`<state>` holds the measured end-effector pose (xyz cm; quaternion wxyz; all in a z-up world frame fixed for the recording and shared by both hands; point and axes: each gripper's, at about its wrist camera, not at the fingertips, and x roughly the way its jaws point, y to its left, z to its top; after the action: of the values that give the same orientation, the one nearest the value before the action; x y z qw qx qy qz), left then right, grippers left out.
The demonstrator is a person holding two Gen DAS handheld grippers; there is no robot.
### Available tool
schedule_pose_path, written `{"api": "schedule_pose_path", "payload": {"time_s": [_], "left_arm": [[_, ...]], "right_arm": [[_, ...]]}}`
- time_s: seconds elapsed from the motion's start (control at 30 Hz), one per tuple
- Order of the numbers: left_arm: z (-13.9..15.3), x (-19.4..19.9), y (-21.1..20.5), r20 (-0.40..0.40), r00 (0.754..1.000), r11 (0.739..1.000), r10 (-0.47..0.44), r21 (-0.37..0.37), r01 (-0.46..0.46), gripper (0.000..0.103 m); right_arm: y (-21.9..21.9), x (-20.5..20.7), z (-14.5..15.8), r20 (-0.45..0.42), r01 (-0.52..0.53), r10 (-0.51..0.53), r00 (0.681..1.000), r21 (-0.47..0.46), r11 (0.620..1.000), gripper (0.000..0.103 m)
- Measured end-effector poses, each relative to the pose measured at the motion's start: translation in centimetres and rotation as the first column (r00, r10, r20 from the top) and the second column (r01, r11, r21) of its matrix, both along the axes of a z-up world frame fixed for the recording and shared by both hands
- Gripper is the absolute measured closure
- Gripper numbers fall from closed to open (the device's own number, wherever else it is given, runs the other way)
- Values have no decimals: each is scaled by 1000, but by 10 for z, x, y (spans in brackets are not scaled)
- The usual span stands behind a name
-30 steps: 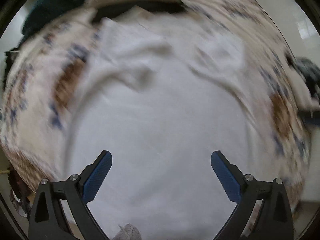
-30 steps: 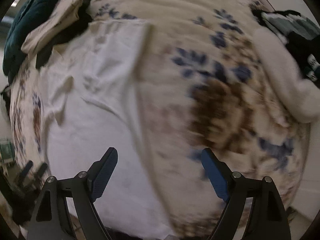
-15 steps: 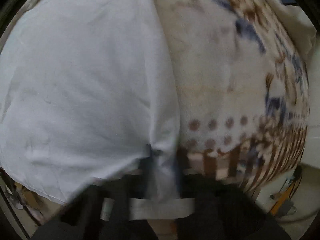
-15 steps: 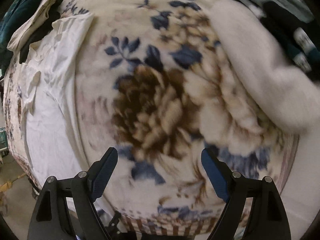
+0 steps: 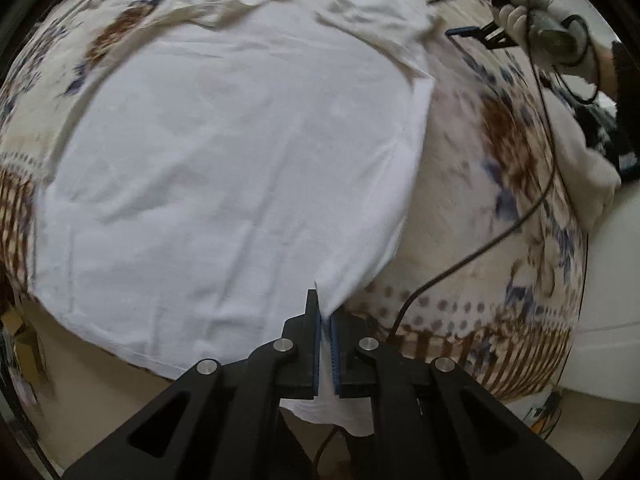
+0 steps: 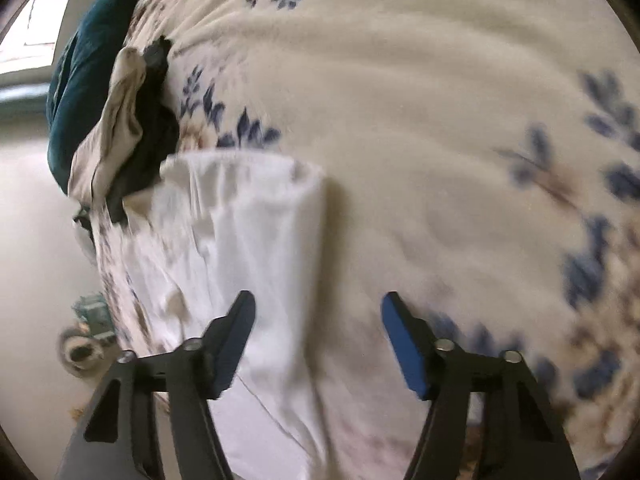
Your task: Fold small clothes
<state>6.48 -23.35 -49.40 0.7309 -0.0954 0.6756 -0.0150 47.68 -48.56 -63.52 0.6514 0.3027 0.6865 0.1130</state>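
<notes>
**Left has the hem corner, right closing on the sleeve**

White T-shirt [image 5: 240,152] lies flat on floral blanket [image 5: 480,208]. Left gripper [image 5: 326,340] clamps the hem corner. Right gripper [image 6: 318,332], jaws apart and just closing, straddles the sleeve edge ungripped. Light, limp cotton: pinch corners and seams.

So the shirt [image 5: 232,168] lies spread flat on the blanket [image 5: 472,184], nearer its left side, with one bottom corner pinched in the left gripper [image 5: 326,344] at the near edge. The right gripper [image 6: 318,340] sits over the shirt's far side edge. Behind the shirt there's a heap of clothes [image 6: 116,120].
</notes>
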Motion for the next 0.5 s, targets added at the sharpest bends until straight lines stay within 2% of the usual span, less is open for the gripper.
{"api": "schedule_pose_path", "payload": {"time_s": [0.03,0.07,0.1,0.13,0.2,0.33,0.5], "left_arm": [[3,0,8,2,1000,1000,19,-2,-19,101],[5,0,12,3,1000,1000,29,-4,-29,101],[8,0,18,5,999,999,38,-10,-38,101],[10,-1,25,6,999,999,48,-17,-48,101],[18,-1,39,11,998,997,66,-29,-66,101],[39,-3,82,30,994,993,109,-55,-107,101],[55,-5,148,55,977,975,208,-87,-203,101]], "right_arm": [[7,10,-7,-26,9,-9,1000,19,1000,62],[15,16,-14,-42,18,-17,999,24,1000,71],[20,19,-15,-50,20,-19,999,22,1000,90],[28,22,-12,-45,11,-11,999,-2,1000,99],[44,25,2,-12,-18,17,1000,-42,999,100],[80,30,49,47,-94,97,994,-76,993,101],[154,44,111,89,-196,210,974,-146,970,101]]}}
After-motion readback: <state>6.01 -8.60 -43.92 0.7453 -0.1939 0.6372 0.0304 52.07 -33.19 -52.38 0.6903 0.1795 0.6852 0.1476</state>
